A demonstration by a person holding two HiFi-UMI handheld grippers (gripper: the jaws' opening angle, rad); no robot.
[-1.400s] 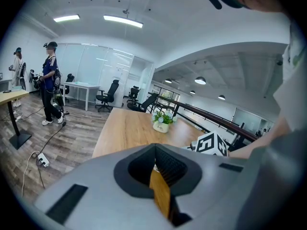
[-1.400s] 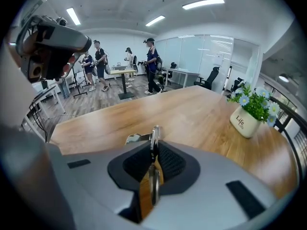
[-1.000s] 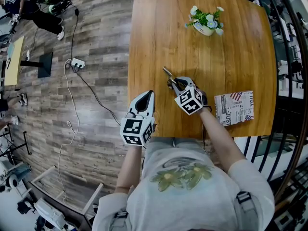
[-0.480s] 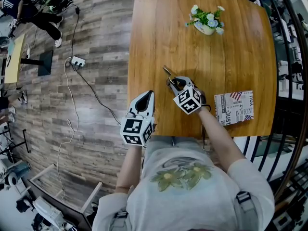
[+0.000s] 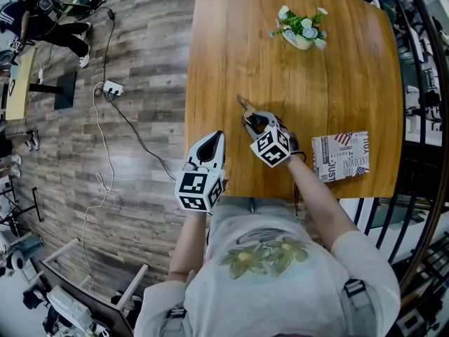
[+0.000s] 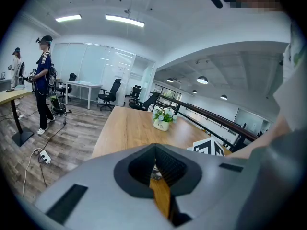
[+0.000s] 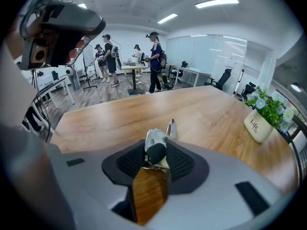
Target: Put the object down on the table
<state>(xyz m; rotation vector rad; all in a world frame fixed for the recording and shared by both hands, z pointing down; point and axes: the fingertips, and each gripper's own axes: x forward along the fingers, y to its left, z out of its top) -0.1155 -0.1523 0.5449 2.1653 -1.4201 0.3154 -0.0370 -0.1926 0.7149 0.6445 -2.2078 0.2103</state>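
A small metal tool with a grey handle (image 5: 243, 107) lies on the wooden table (image 5: 231, 48), its tip pointing away from me. In the right gripper view the tool (image 7: 156, 146) sits between the jaws of my right gripper (image 7: 156, 163). Those jaws are opening and their pads stand just off it. The head view shows my right gripper (image 5: 254, 121) low over the tabletop near the front edge. My left gripper (image 5: 212, 143) hovers at the table's front-left corner, shut with nothing in it; in its own view, the left gripper (image 6: 156, 161) shows only tabletop beyond its jaws.
A white pot of flowers (image 5: 300, 32) stands at the far side of the table. A printed booklet (image 5: 341, 156) lies at the front right. The table's left edge drops to a wooden floor with cables (image 5: 112, 91). People stand far off in the room (image 7: 154, 56).
My right gripper's jaws have spread apart around the tool, and the gripper has crept slightly forward. The left gripper has stayed where it was.
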